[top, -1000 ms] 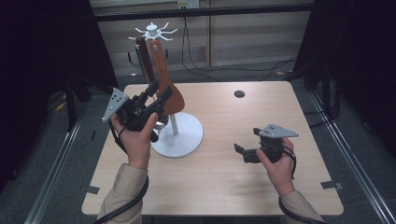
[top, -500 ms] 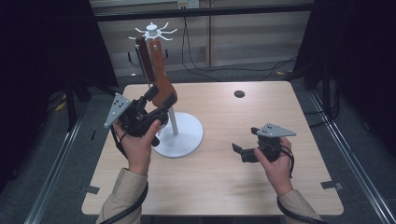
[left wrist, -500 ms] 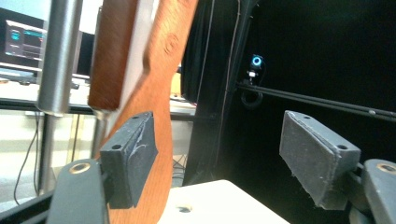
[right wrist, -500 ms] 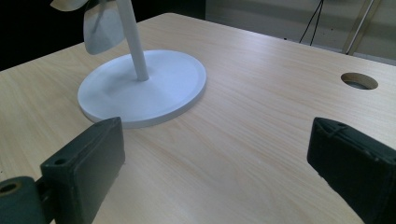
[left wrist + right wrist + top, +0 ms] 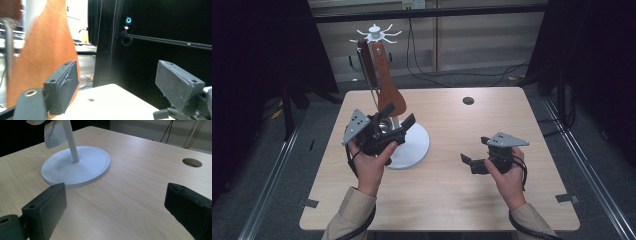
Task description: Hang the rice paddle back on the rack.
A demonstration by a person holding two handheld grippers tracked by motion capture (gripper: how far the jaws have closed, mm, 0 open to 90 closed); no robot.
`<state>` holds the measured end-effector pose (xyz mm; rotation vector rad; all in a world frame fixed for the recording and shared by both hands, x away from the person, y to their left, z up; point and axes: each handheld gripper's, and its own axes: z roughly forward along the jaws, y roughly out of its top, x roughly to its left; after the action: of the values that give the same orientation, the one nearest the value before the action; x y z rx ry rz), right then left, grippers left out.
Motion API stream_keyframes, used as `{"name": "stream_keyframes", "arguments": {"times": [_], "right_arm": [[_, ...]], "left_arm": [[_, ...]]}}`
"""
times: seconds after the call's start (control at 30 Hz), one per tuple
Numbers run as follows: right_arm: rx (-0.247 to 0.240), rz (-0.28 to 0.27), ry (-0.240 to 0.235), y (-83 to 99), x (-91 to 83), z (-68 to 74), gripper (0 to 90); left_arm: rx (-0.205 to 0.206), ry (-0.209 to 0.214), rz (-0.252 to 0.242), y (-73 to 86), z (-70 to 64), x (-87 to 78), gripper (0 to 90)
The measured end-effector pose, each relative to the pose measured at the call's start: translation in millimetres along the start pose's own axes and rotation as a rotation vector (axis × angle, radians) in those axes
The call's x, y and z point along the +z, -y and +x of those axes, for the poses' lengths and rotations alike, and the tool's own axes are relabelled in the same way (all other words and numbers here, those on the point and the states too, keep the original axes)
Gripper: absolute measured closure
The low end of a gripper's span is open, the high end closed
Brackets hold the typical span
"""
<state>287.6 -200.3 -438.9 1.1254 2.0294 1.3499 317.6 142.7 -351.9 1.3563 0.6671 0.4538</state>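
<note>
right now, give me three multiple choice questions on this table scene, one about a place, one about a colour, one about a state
1. Where does the white stand sit?
A. on the table's left half
B. at the table's right edge
C. on the floor

2. What colour is the wooden spatula hanging on the stand?
A. green
B. reddish brown
C. blue

3. How are the left tongs?
A. shut on the spatula
B. shut on nothing
C. open

Answers:
1 A, the high view shows its round base left of the table's middle.
2 B, its wide blade is reddish brown.
3 C, the left gripper view shows a wide gap between the jaws, the spatula beside one.
</note>
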Motion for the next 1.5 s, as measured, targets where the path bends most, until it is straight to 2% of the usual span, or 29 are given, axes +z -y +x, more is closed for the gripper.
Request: {"name": "stream_keyframes", "arguments": {"times": [0.07,0.13,0.2,0.27,0.33,0.57,0.67,0.7,0.8,0.93,1.0,1.03,1.13,1.23,1.3,1.33,1.37,1.5], "right_arm": [[-0.004,0.001,-0.007,-0.1,-0.2,-0.3,4.1],[-0.004,0.001,-0.005,-0.1,-0.1,-0.1,4.1],[0.002,0.002,-0.004,0.1,-0.3,-0.2,4.2],[-0.001,0.002,-0.004,0.1,-0.3,-0.4,4.1],[-0.003,0.002,-0.003,-0.1,-0.5,-0.4,4.2],[0.000,0.003,-0.005,0.3,-0.3,-0.4,4.2],[-0.002,0.001,-0.003,0.4,-0.7,-0.8,4.2],[0.000,0.003,-0.001,0.5,-0.9,-0.8,4.1],[-0.004,0.005,-0.004,1.2,-0.9,-1.5,4.2],[-0.001,0.013,-0.004,3.1,0.7,-1.4,4.2],[-0.006,0.016,-0.004,3.7,1.3,-1.4,4.1],[-0.007,0.017,-0.006,3.7,1.4,-1.2,4.1],[-0.007,0.018,-0.002,3.4,1.2,-1.1,4.1],[-0.005,0.017,-0.001,3.4,1.0,-1.6,4.2],[-0.006,0.017,-0.001,3.5,0.9,-1.7,4.1],[-0.004,0.018,-0.002,3.4,0.8,-1.7,4.2],[-0.007,0.016,-0.001,3.3,0.7,-1.9,4.2],[-0.001,0.009,0.003,2.3,-0.6,-2.4,4.2]], "left_arm": [[0.010,0.014,0.013,3.5,-1.8,1.3,17.6],[-0.002,0.025,0.021,7.2,-3.4,2.3,16.9],[0.001,0.024,0.033,9.3,-4.2,2.8,16.0],[0.004,0.042,0.055,13.3,-6.2,5.1,15.2],[0.023,0.051,0.075,15.9,-6.8,6.2,14.5],[0.014,0.068,0.126,27.9,-10.5,9.1,11.3],[0.013,0.072,0.137,31.8,-11.8,9.0,10.5],[0.035,0.074,0.151,32.1,-10.7,8.6,10.3],[0.011,0.071,0.153,35.5,-13.5,9.2,9.7],[0.023,0.070,0.171,39.8,-15.0,8.4,9.1],[-0.003,0.070,0.166,43.6,-17.8,9.3,8.7],[0.021,0.077,0.181,44.9,-16.1,8.7,8.7],[0.009,0.069,0.191,49.0,-17.8,8.4,8.5],[0.028,0.069,0.205,52.0,-18.1,7.4,8.3],[0.016,0.072,0.212,55.0,-20.6,7.6,7.9],[0.026,0.068,0.218,56.6,-20.8,7.6,7.9],[0.020,0.061,0.225,58.4,-22.1,7.3,7.9],[0.023,0.069,0.244,65.9,-23.0,7.9,7.8]]}}
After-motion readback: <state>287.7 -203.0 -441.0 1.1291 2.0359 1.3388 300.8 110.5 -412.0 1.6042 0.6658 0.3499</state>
